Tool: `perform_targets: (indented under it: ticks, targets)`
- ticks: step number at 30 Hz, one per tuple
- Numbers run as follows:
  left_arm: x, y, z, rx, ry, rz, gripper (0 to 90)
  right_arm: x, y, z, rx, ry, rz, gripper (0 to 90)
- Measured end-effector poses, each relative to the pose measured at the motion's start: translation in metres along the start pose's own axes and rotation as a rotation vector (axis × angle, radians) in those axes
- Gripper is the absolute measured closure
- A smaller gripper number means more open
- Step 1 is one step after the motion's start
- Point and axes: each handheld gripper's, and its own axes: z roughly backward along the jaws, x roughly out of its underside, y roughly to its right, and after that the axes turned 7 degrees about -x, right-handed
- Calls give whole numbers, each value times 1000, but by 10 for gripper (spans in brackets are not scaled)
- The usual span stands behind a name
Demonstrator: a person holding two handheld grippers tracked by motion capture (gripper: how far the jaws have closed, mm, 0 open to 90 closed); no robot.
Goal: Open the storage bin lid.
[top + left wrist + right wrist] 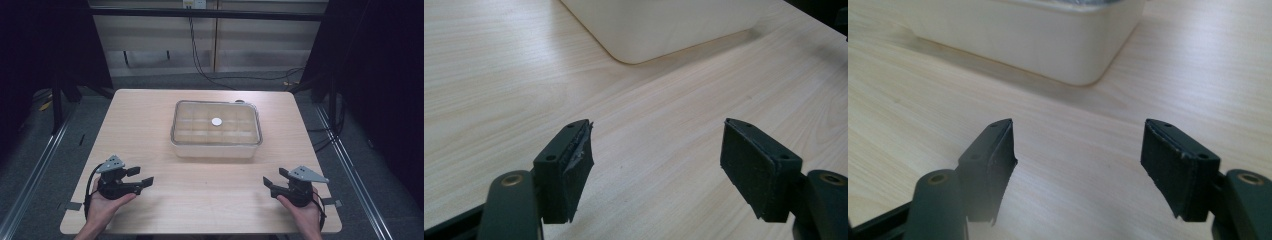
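A clear rectangular plastic box [216, 129] with a lid stands in the middle of the wooden table [150, 120]; a small white round disc [216, 121] shows at the lid's centre. My left gripper [141, 177] rests near the front left of the table, held in a hand, its jaws open and empty. My right gripper [274, 178] sits at the front right, likewise open with nothing between its jaws. In the left gripper view the box's rounded corner [634, 45] lies ahead of the open gripper [656, 160]. In the right gripper view the box [1048, 45] lies ahead of that gripper [1078, 160].
Bare wood lies between the two grippers and the box. The table's front edge [200, 231] is just behind the hands. Black cables [200, 60] run on the floor beyond the table, and metal rails [45, 150] flank it on both sides.
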Motion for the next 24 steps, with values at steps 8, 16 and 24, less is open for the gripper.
perform_targets:
  ticks: [8, 16, 24]
  targets:
    - [-1, 2, -4, 0, -6, -8, 279, -2, -1, 5, 13, 24, 8, 349]
    - [-4, 3, -5, 4, 2, -4, 278, -11, 4, 11, 6, 13, -19, 335]
    - [-14, 11, -1, 27, 14, -24, 284, -35, 0, 5, -70, 28, -48, 306]
